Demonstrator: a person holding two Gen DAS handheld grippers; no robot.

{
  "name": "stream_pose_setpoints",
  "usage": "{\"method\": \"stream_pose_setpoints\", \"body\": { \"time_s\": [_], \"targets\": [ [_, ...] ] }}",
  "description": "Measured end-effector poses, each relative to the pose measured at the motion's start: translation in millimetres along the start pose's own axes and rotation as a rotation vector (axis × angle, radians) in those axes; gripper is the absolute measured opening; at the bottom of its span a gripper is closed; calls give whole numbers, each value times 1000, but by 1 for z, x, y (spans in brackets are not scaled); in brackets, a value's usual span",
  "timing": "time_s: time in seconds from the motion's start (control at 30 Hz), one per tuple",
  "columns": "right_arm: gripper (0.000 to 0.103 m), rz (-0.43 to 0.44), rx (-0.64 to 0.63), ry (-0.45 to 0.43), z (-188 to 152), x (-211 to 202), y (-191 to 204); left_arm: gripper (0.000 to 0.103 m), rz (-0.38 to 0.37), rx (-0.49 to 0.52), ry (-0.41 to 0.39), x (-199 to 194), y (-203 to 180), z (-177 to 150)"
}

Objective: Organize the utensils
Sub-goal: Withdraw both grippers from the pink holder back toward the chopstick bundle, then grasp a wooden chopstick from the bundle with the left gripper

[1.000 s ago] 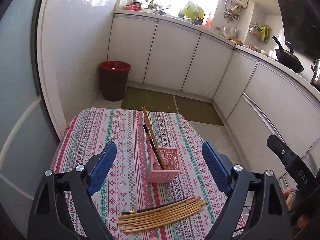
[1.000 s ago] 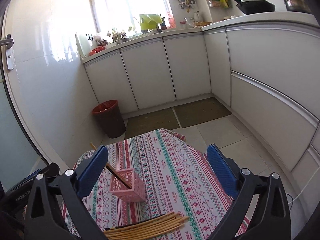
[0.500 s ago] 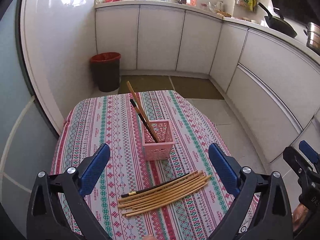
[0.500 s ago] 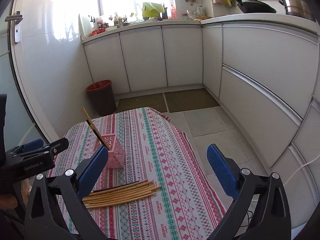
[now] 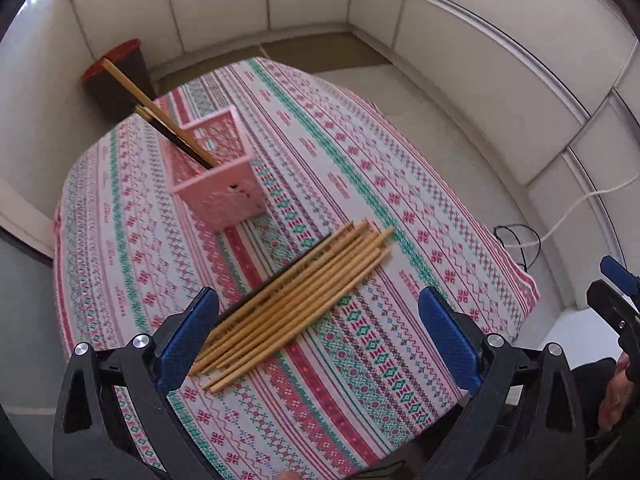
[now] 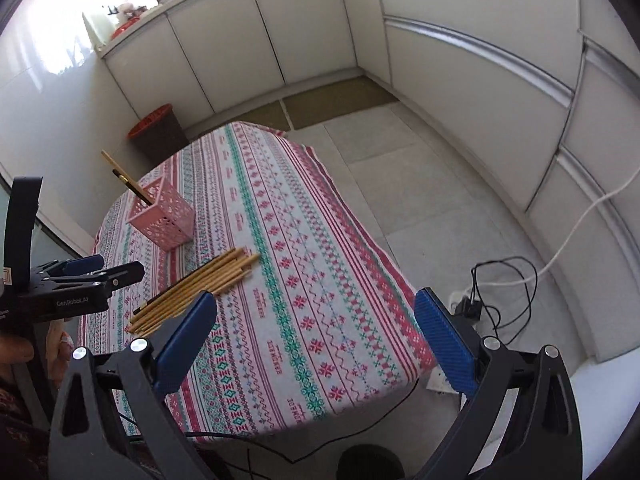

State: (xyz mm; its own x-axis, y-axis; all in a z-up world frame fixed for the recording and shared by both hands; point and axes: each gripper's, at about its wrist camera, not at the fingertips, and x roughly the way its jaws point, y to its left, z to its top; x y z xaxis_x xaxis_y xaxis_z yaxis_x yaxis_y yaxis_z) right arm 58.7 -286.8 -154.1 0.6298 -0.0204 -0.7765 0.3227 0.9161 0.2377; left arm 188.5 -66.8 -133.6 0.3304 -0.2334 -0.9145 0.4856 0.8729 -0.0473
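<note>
Chopsticks [image 5: 296, 300] now lie right between the fingers of our wide-open, empty left claw [image 5: 316, 336] after it dipped toward the surface [image 5: 360, 184] (right claw [image 6: 316, 336] equally agape, holding nothing), so pickup for the pink holder [image 5: 218, 176] ahead looks imminent.

Pale wooden chopsticks [image 5: 296, 300] lie on a woven patterned tablecloth [image 5: 360, 184] beside a perforated pink plastic basket [image 5: 216, 184]; textured blue pads [image 5: 448, 336] line matt black gripper frames, glossy white cabinets [image 6: 460, 80] behind

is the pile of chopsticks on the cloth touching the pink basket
Apart. The left wrist view shows a strip of patterned tablecloth between the chopstick pile and the pink basket.
</note>
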Motion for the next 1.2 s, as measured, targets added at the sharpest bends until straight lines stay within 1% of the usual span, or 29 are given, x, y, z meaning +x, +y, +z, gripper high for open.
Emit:
{"method": "stream_pose_setpoints", "body": {
  "time_s": [0.1,0.17,0.2,0.27,0.37,0.47,0.53,0.67,0.77,0.8,0.83,0.87,0.9,0.97,1.03,1.07,1.1,1.2],
  "targets": [
    [96,3,50,-2,1,2,-11,96,-73,15,112,33,-7,1],
    [96,-4,79,13,2,7,-17,95,-124,1,172,51,-13,4],
    [96,-5,90,21,3,10,-19,95,-172,-19,202,62,-13,5],
    [96,-4,102,26,5,13,-23,93,-244,-56,240,77,-14,9],
    [96,-28,83,33,5,18,-24,89,-289,-97,267,94,-15,17],
    [96,-51,60,34,5,22,-25,85,-295,-99,283,108,-16,20],
    [96,-59,53,37,5,24,-25,83,-312,-93,297,116,-19,21],
    [96,-57,79,53,8,29,-32,83,-286,-66,278,121,-24,25],
    [96,-51,118,67,8,32,-41,84,-293,-33,346,126,-33,23],
    [96,-48,133,71,8,32,-43,83,-309,-29,366,125,-35,21],
    [96,-46,147,74,9,33,-45,83,-349,-39,382,121,-36,20],
    [96,-44,159,77,9,33,-47,84,-373,-39,366,115,-37,21],
    [96,-39,172,80,9,34,-49,84,-374,-24,344,108,-39,23],
    [96,-30,188,90,9,35,-52,84,-351,10,315,99,-42,25],
    [96,-29,195,99,9,37,-53,83,-336,46,318,99,-48,22],
    [96,-30,196,99,8,37,-53,76,-319,65,328,103,-53,22],
    [96,-32,196,97,8,36,-53,64,-293,95,346,108,-59,20],
    [96,-38,190,95,7,37,-52,48,-230,131,366,120,-71,16]
  ]
}}
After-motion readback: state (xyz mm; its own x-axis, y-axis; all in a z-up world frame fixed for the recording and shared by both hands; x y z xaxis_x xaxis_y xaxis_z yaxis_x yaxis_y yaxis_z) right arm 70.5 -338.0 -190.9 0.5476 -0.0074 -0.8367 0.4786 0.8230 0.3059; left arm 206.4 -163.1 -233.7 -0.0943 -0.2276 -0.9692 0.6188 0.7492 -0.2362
